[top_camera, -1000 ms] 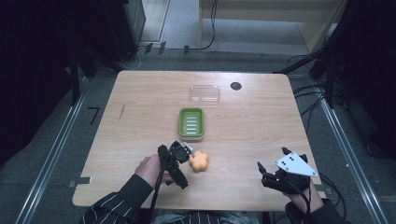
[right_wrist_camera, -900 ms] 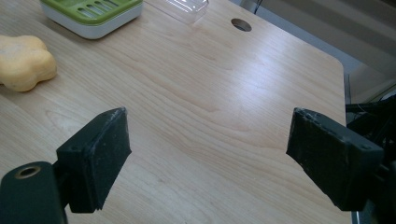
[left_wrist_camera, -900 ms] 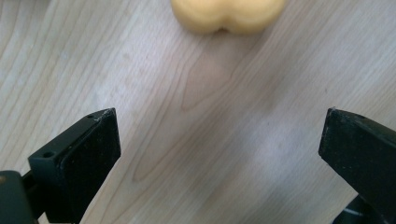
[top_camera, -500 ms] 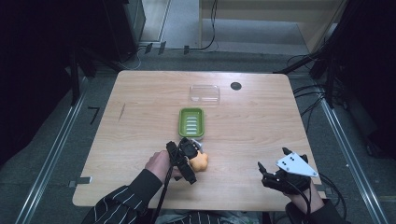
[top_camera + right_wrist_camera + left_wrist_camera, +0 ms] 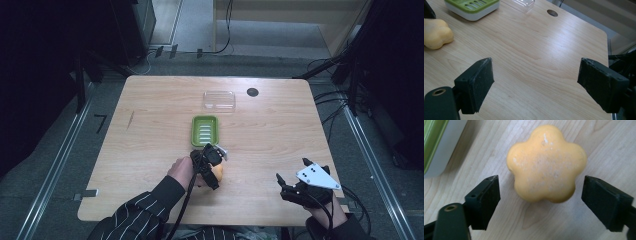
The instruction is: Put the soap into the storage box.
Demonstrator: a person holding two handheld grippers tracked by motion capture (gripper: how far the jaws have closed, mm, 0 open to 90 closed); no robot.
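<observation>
Green soap dish beside yellow soap

The pale wooden desk is seen whole from high above, facing forward and down. The yellow flower-shaped soap is viewed very close from the left tool and, lower and farther off, from the right tool.

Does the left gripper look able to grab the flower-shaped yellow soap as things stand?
Probably yes. The left gripper has been closing with the soap between its jaws, gaps still showing on both sides, and only bare table around.
</observation>
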